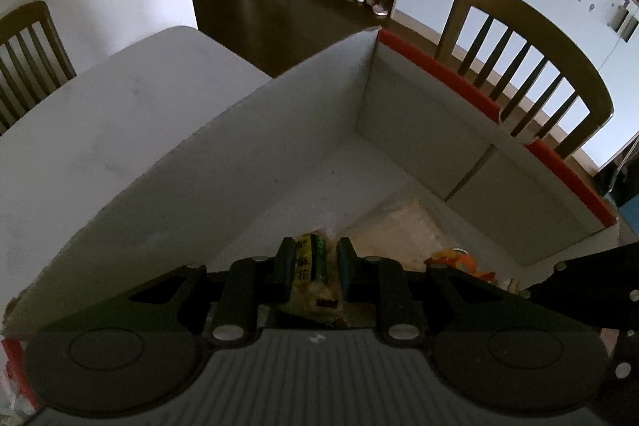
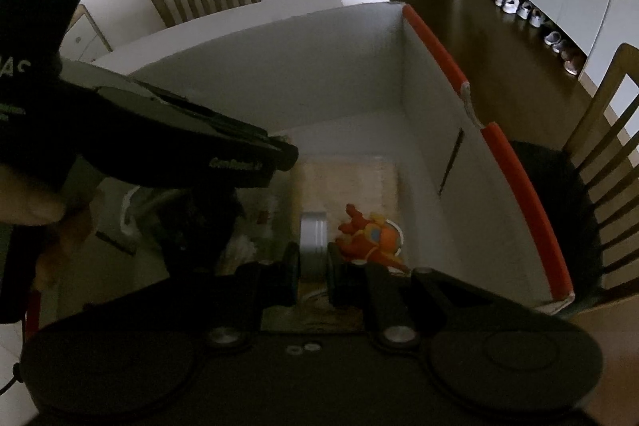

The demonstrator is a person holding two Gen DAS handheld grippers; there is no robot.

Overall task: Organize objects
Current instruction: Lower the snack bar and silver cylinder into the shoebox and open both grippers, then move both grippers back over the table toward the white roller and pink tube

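Both grippers reach into a white cardboard box (image 1: 247, 130) with red edge strips, also in the right wrist view (image 2: 319, 66). My left gripper (image 1: 311, 258) is shut on a clear snack packet (image 1: 310, 266) with a yellow and green label, held above the box floor. My right gripper (image 2: 313, 258) is shut on a small grey ribbed object (image 2: 313, 238). An orange and red toy (image 2: 367, 238) lies on the box floor just right of it, and shows in the left wrist view (image 1: 459, 262). A pale flat packet (image 2: 347, 182) lies on the floor behind.
The box stands on a white table (image 1: 100, 114). Wooden chairs stand at the right (image 1: 519, 66) and far left (image 1: 28, 50). The left gripper's body (image 2: 179, 142) crosses the right wrist view above other dark, unclear items in the box.
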